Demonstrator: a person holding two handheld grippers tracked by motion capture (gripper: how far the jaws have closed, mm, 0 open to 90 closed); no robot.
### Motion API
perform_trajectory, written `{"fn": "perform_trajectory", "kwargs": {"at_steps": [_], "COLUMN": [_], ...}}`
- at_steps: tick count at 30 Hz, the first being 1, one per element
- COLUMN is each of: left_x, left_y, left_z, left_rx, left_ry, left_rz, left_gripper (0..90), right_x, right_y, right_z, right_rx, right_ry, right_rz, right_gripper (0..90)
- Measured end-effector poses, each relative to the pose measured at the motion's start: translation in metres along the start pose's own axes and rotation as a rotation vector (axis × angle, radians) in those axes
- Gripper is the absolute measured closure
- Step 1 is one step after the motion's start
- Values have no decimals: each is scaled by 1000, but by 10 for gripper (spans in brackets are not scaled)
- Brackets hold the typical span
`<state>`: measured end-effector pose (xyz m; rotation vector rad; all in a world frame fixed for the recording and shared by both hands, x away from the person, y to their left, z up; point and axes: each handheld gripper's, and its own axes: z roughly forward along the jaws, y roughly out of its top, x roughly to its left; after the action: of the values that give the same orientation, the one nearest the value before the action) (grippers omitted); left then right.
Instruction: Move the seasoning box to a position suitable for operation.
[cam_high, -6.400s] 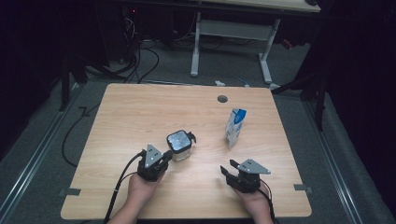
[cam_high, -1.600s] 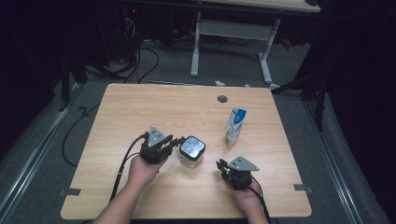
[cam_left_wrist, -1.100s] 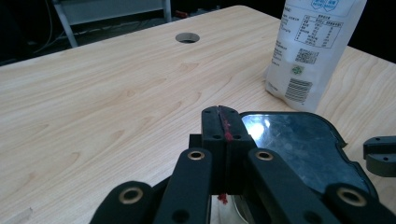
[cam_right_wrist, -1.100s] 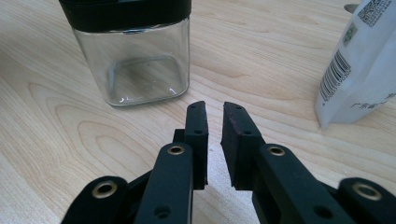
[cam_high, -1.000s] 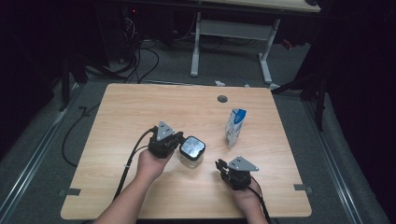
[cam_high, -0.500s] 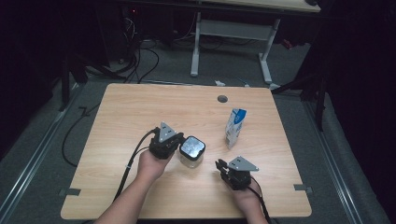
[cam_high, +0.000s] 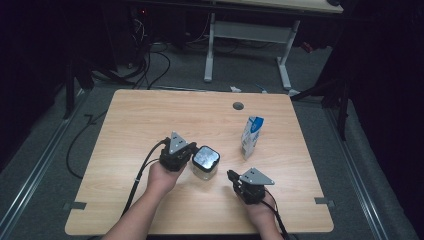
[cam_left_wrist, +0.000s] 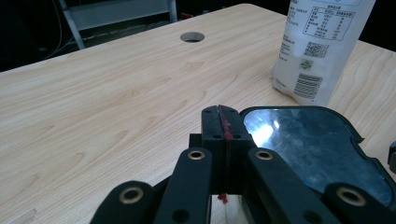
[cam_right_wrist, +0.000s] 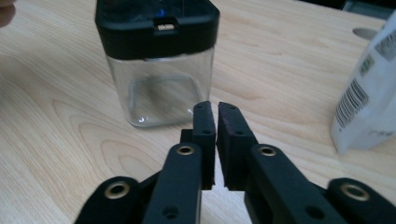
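Near the middle of the wooden table (cam_high: 150, 120): a clear square jar (cam_high: 205, 162) with a black lid (cam_left_wrist: 317, 140), upright. Just left of it, the left gripper (cam_high: 184, 152), jaws pressed fully together, tips beside the lid's rim. Near the front edge, the right gripper (cam_high: 231, 175), jaws nearly together with a thin slit between, holding nothing, aimed at the jar. Right of the jar, apart, a white and blue carton (cam_high: 251, 136), standing.

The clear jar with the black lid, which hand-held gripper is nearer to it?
Left. The left hand-held gripper sits right beside the jar; the right hand-held gripper is apart.
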<state>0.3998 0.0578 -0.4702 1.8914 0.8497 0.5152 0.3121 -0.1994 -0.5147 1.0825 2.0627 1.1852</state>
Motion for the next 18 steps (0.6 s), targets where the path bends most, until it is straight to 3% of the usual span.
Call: {"fn": "perform_trajectory", "kwargs": {"at_steps": [18], "left_x": [4], "left_y": [-5], "left_z": [0], "left_rx": [-33], "left_ry": [-21], "left_rz": [-22], "left_gripper": [900], "right_x": [10], "right_y": [23], "right_z": [7], "right_rx": [-29], "right_ry": [-14], "right_rz": [-33], "right_gripper": [890]}}
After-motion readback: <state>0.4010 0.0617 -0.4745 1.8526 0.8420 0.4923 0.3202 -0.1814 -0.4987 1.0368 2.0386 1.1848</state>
